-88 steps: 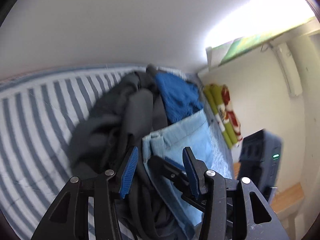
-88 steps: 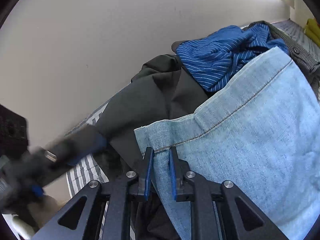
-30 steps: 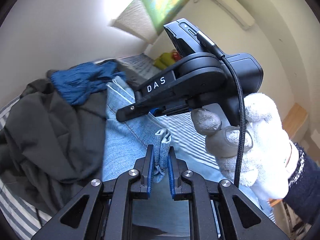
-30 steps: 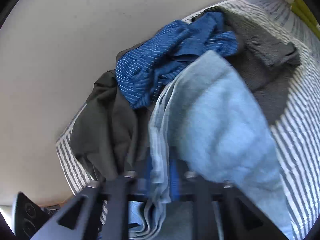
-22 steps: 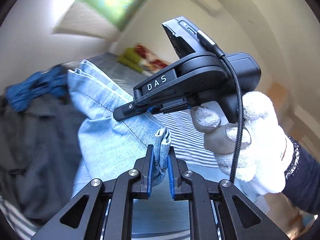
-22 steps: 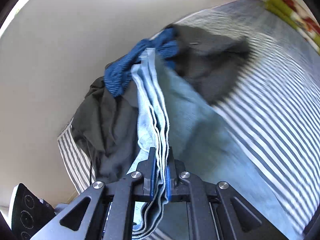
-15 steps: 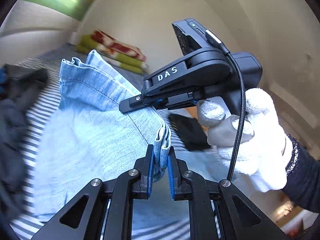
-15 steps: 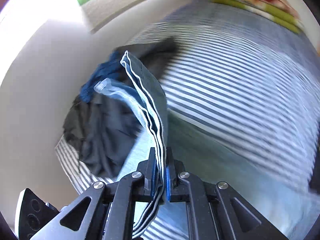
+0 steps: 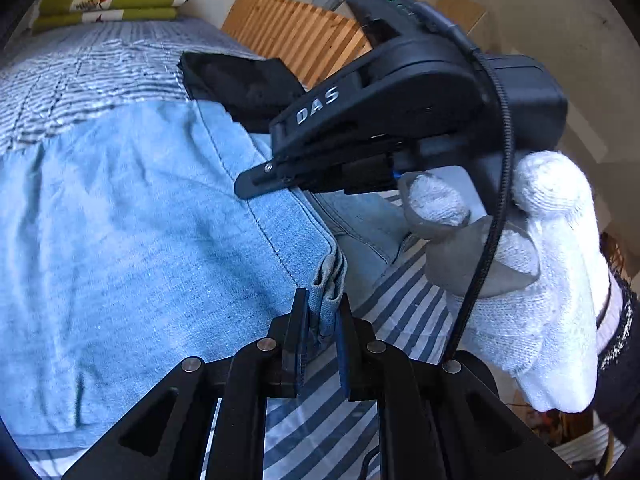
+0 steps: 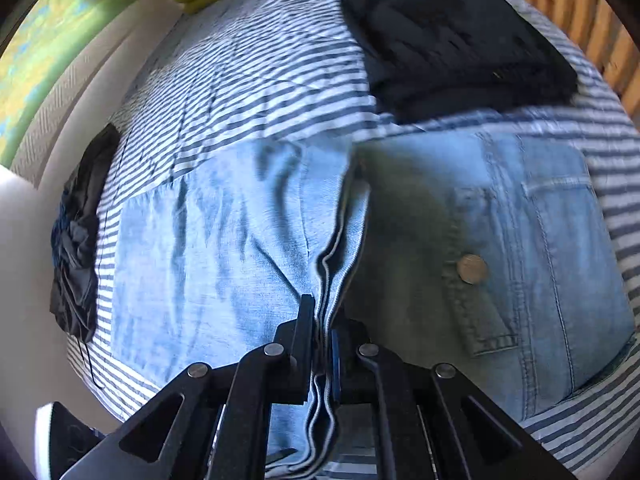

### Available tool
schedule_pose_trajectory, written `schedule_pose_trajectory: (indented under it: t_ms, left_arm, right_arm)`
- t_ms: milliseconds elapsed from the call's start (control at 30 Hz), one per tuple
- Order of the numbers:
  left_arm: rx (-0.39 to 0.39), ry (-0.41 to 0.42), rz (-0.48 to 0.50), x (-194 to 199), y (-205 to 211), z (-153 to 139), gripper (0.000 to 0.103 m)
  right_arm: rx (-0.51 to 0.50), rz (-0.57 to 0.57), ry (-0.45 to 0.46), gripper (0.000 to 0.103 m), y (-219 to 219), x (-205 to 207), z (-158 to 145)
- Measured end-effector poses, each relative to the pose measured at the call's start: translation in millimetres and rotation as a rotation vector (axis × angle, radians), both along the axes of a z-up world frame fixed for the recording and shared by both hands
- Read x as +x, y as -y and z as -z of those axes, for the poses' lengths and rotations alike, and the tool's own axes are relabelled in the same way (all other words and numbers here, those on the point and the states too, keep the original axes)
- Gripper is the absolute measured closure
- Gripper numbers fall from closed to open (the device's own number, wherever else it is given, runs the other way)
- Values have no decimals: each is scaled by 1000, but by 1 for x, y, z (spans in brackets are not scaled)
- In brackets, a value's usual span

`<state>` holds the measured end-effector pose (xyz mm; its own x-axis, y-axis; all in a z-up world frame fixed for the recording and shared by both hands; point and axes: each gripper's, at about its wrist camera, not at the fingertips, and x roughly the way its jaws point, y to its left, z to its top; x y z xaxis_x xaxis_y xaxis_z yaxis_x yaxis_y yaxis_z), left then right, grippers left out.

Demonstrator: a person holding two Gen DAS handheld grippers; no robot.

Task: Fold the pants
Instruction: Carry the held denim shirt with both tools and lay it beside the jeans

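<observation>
Both grippers were clamped on the jeans (image 10: 224, 248): the left gripper (image 9: 322, 334) on a hem corner, the right gripper (image 10: 320, 338) on stacked edges. The jeans lay partly draped over the striped bedspread (image 10: 260, 80). Uneven tension could likely pull layers free, skewing the fold.

A striped bed cover (image 10: 256, 68) fills the sunlit room, a slatted wooden cabinet (image 9: 296, 32) standing beside pale walls.
</observation>
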<state>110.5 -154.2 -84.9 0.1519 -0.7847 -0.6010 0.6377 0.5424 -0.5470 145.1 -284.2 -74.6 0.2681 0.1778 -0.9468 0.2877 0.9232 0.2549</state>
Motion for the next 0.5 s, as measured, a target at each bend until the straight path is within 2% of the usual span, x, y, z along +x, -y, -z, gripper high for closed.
schedule_pose_trajectory:
  t_ms: [133,233,300,400,467,500]
  left_arm:
    - [-18,-1,0,4,2,4,91]
    - [-58,38,10,-1,10,-13,91]
    - [-71,44,33,-2,29,-25,91]
    - [-17,7,72,6,49,-3,91]
    - [-5,-54,72,10,52,14,91]
    - [-7,-68,69,14,51,19,91]
  right_arm:
    - [-1,-12,45,97,14,-13,-15]
    - [-43,-22,124,97,17,-23,-41]
    - [-61,-22,176,97,22,-34,-52]
    - [-32,4,174,97,44,-42,-34]
    - [63,30,121,93,64,-41,-11]
    - [154,39,108,93,76,-39,-1]
